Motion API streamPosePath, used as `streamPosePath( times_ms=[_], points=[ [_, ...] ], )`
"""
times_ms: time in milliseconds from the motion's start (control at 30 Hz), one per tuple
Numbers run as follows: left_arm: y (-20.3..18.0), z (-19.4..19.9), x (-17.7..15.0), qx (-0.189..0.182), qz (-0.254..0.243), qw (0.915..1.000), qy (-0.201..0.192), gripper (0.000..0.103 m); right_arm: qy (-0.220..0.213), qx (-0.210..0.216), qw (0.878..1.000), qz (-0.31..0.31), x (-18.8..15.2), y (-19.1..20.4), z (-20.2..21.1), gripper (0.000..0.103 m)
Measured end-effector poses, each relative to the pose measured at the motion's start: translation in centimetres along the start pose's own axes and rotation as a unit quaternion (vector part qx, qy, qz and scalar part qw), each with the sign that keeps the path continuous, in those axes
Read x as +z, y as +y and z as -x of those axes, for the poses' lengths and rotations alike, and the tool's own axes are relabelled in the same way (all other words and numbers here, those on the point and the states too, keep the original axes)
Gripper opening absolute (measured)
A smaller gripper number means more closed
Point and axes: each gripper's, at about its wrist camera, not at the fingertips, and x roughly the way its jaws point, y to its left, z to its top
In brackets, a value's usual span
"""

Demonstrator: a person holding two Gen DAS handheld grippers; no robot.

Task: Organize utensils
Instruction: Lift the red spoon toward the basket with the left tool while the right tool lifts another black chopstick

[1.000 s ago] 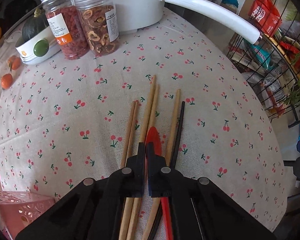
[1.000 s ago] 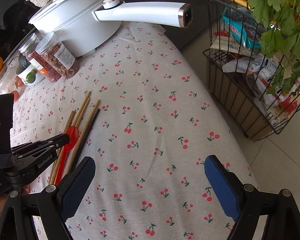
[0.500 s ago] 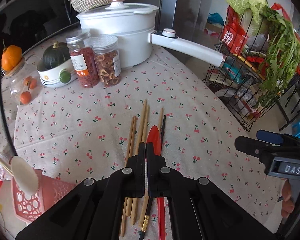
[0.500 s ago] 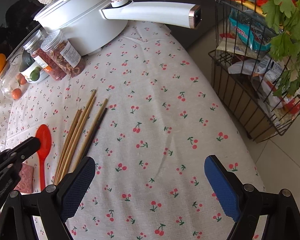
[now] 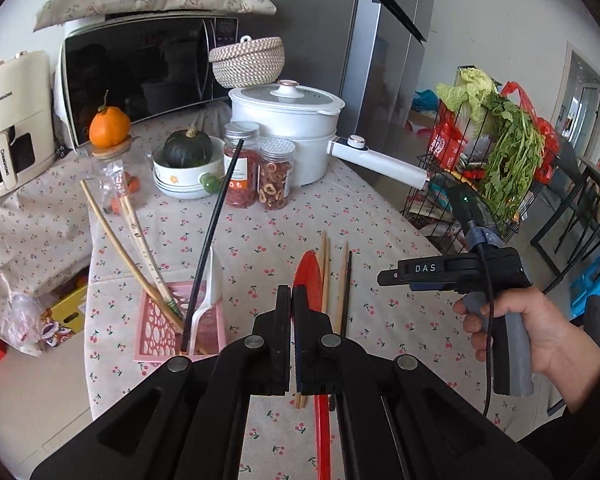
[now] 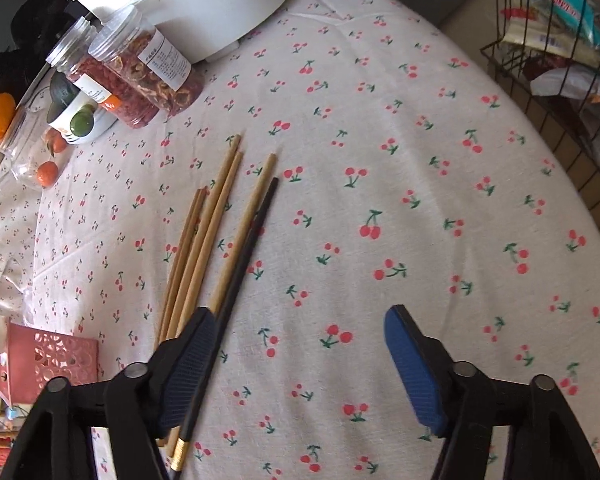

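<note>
- Picking up the black chopstick (image 6: pixel 236 284) looks like the step in hand: it lies on the cherry-print tabletop (image 6: pixel 400 184) at the right edge of the wooden chopsticks (image 6: pixel 204 248), almost touching the nearest of them.
- The right gripper (image 6: pixel 296 364) hangs over that spot with its jaws closing but nothing pressed between them; the black stick runs just inside the left pad (image 6: pixel 188 364), the other pad well apart from it.
- To do it well, shift the gripper sideways so the black stick sits midway between the pads, then lower until the pads straddle it alone.
- Keep the left pad out of the wooden bundle, or a neighbour may be dragged along.
- The left gripper (image 5: pixel 291 300) has its jaws together, with nothing seen clamped; the red spoon (image 5: pixel 308 276) lies on the tabletop beyond it.
- The pink basket (image 5: pixel 160 328), already holding a few utensils upright, stands near the table's left edge and is the likely destination.
</note>
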Motion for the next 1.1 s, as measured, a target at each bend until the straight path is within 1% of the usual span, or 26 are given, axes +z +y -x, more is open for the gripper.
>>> streamPosePath(
  times_ms=[33, 100, 233, 267, 333, 433, 500, 600, 633, 667, 733, 767, 800, 833, 933, 1000, 1033, 1100],
  points=[
    [0.5, 0.1, 0.0, -0.003, 0.005, 1.0, -0.001, 0.0, 0.005, 0.002, 1.0, -0.002, 0.1, 0.3, -0.7, 0.055],
    [1.5, 0.6, 0.0, -0.004, 0.013, 0.9999, -0.008, 0.0, 0.01, -0.004, 1.0, 0.001, 0.2, 1.1, -1.7, 0.047],
    [3.1, 0.9, -0.2, -0.02, 0.044, 0.9988, -0.005, 0.0, 0.011, -0.021, 1.0, 0.015, 0.5, 2.7, -3.3, 0.036],
    [3.4, 1.1, -0.2, -0.022, 0.046, 0.9987, -0.006, 0.0, 0.013, -0.025, 0.999, 0.018, 0.5, 3.1, -3.7, 0.035],
    [3.7, 1.5, -0.1, -0.023, 0.046, 0.9986, -0.011, 0.0, 0.007, -0.046, 0.999, 0.027, 0.6, 3.8, -4.2, 0.029],
    [4.5, 2.1, -0.1, -0.025, 0.052, 0.9982, -0.016, 0.0, 0.011, -0.086, 0.996, 0.035, 0.7, 4.6, -4.4, 0.021],
    [4.9, 2.4, -0.2, -0.024, 0.057, 0.998, -0.016, 0.0, 0.019, -0.103, 0.994, 0.026, 0.8, 4.9, -4.5, 0.02],
    [5.5, 2.7, -0.3, -0.022, 0.061, 0.9977, -0.019, 0.0, 0.017, -0.116, 0.992, 0.041, 0.9, 6.2, -4.9, 0.02],
    [5.7, 2.8, -0.4, -0.021, 0.062, 0.9976, -0.021, 0.0, 0.026, -0.107, 0.993, 0.047, 0.8, 6.6, -5.3, 0.023],
    [5.9, 2.9, -0.4, -0.02, 0.064, 0.9975, -0.021, 0.0, 0.025, -0.114, 0.992, 0.058, 0.7, 7.2, -5.5, 0.024],
    [6.1, 3.0, -0.4, -0.018, 0.068, 0.9972, -0.024, 0.0, 0.028, -0.143, 0.985, 0.09, 0.4, 8.2, -6.1, 0.024],
    [6.2, 3.1, -0.4, -0.016, 0.07, 0.9971, -0.025, 0.0, 0.027, -0.152, 0.984, 0.093, 0.3, 8.5, -6.1, 0.023],
    [6.3, 3.1, -0.4, -0.015, 0.071, 0.997, -0.026, 0.0, 0.027, -0.155, 0.984, 0.088, 0.4, 8.4, -6.1, 0.02],
    [6.4, 3.2, -0.4, -0.013, 0.072, 0.9969, -0.028, 0.0, 0.028, -0.156, 0.984, 0.082, 0.4, 8.3, -6.0, 0.014],
    [6.7, 3.6, -0.3, -0.006, 0.071, 0.9967, -0.038, 0.0, 0.024, -0.145, 0.986, 0.077, 0.4, 7.8, -5.8, 0.007],
    [6.8, 4.0, -0.1, 0.003, 0.068, 0.9962, -0.054, 0.0, 0.02, -0.131, 0.989, 0.072, 0.4, 7.1, -5.5, 0.005],
    [6.9, 4.3, 0.0, 0.009, 0.069, 0.9955, -0.065, 0.0, 0.021, -0.121, 0.99, 0.061, 0.5, 6.1, -5.0, 0.005],
    [7.3, 5.1, 0.4, 0.022, 0.074, 0.9928, -0.092, 0.0, 0.007, -0.091, 0.995, 0.052, 0.5, 5.8, -3.7, 0.005]
  ],
)
